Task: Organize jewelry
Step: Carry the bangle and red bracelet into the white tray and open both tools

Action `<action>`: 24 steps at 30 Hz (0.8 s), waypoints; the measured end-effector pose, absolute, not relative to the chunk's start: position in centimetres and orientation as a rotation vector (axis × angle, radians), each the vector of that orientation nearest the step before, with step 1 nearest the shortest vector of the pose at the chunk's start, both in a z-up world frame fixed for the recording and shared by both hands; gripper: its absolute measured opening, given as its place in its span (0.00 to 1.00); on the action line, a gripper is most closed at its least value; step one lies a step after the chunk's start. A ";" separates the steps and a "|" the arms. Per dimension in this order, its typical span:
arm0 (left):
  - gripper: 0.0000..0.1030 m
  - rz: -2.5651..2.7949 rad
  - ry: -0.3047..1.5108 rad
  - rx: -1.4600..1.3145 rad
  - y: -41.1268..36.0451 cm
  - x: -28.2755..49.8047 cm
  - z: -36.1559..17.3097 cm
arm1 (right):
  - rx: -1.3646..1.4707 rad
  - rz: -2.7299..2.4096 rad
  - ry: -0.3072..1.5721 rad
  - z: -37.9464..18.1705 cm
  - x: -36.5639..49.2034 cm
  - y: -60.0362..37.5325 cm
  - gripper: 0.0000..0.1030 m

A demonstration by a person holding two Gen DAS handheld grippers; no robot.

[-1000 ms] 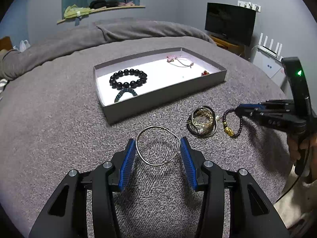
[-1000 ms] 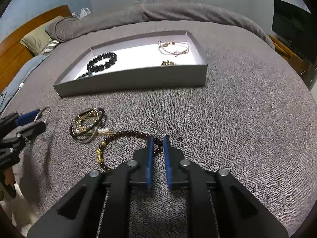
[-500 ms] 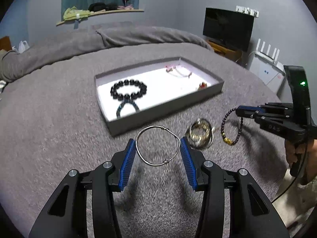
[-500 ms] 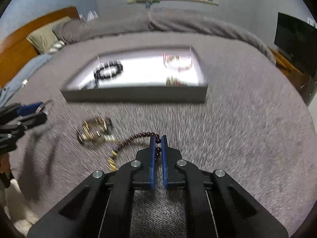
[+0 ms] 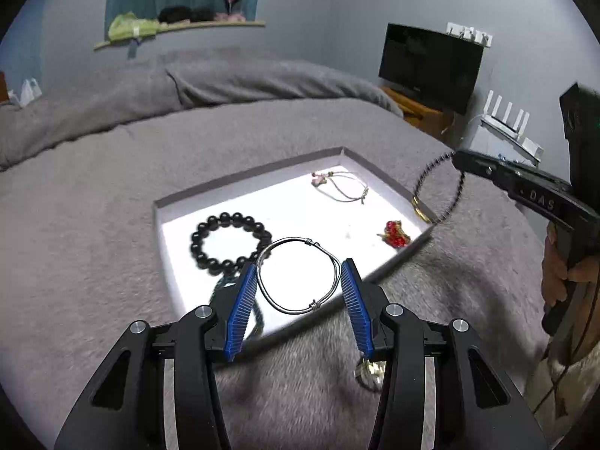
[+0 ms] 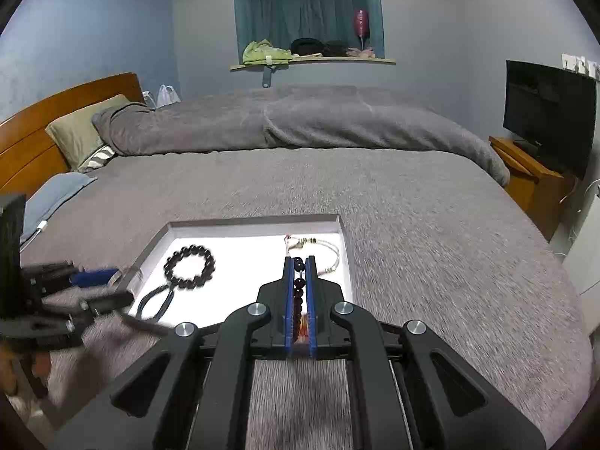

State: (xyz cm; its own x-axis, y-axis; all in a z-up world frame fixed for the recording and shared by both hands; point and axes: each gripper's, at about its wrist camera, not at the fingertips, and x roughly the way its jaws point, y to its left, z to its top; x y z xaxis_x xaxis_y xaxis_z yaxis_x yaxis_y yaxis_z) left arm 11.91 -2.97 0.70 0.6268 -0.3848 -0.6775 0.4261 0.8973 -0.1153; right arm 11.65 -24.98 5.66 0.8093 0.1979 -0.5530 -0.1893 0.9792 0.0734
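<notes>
**Carrying two bracelets over the tray**

Holding a wire bangle (image 5: 298, 275) between its blue pads, the left gripper (image 5: 299, 275) hangs above the near edge of the grey tray (image 5: 247, 178). The right gripper (image 6: 299, 262) is clamped on a dark bead bracelet (image 5: 438, 187), dangling over the tray's right wall. Inside lie a black bead bracelet (image 5: 229, 243), a cord bracelet (image 5: 343, 186) and a red charm (image 5: 394, 233). More jewelry (image 5: 369, 369) rests on the blanket (image 5: 93, 225).

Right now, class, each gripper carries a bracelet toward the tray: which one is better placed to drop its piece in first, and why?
Left. The left gripper holds the silver wire bangle directly over the tray floor, near the black bead bracelet. The right gripper dangles the dark beaded bracelet at the tray's far corner rim.
</notes>
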 end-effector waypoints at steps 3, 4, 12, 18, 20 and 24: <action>0.47 -0.465 0.803 0.060 -3.8 13.5 -0.5 | 0.009 0.205 0.603 4.7 14.3 -24.2 0.06; 0.47 -0.470 0.824 0.059 -4.1 14.3 -1.0 | 0.011 0.207 0.614 4.3 15.1 -23.9 0.06; 0.47 -0.486 0.938 0.040 -4.9 17.3 -4.1 | 0.033 0.201 0.722 0.6 18.8 -22.9 0.06; 0.47 -0.486 0.969 0.018 -4.7 17.9 -5.3 | 0.037 0.174 0.794 -1.5 19.8 -23.3 0.06; 0.47 -0.487 0.964 0.021 -4.8 17.9 -5.3 | 0.044 0.164 0.824 -2.3 20.1 -23.5 0.06; 0.47 -0.481 0.958 0.037 -4.9 17.9 -5.3 | 0.059 0.157 0.851 -3.0 20.2 -23.8 0.06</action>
